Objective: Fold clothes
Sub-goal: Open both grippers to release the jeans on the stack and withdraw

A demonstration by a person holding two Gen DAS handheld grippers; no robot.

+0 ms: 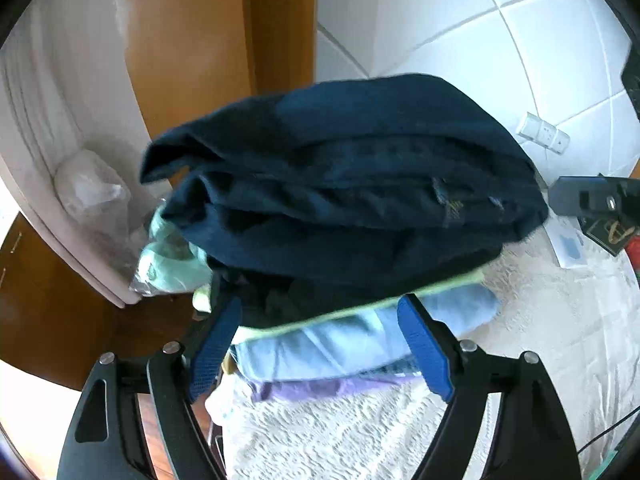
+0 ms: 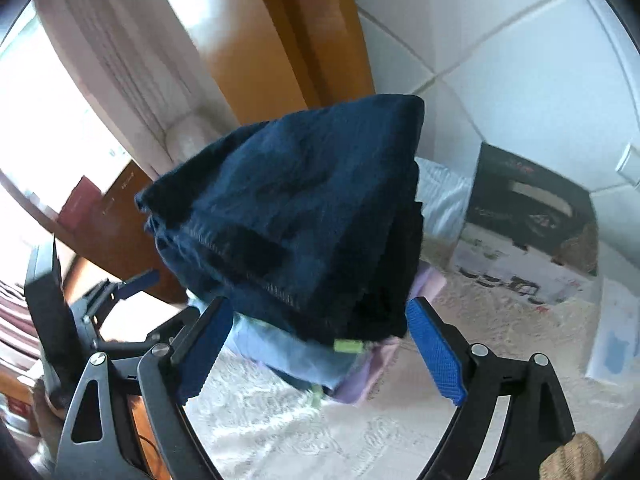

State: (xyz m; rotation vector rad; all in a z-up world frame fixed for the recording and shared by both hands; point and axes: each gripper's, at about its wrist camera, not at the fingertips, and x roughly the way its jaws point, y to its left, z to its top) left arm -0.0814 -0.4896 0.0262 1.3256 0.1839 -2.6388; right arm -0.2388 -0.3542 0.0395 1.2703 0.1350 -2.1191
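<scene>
My left claw (image 1: 320, 344) and right claw (image 2: 320, 350) both stand spread, pinching nothing. Between and just beyond the blue pads (image 1: 426, 346) rises a stack of folded clothes: a dark navy garment (image 1: 340, 184) on top, then a green-edged layer (image 1: 360, 308), a light blue piece (image 1: 340, 344) and a lilac one (image 1: 320, 388) beneath. I see the stack resting on a cream textured bed cover (image 1: 360, 440). A printed box (image 2: 528, 224) stands to the right, apart from the stack.

White tiled wall (image 1: 460, 20) at 1 o'clock | wooden door frame (image 1: 276, 20) at 12 | pale curtain (image 1: 36, 100) at 10, daylit | wall socket (image 1: 543, 133) at 3 | cream textured bedspread (image 1: 340, 440) at 6
</scene>
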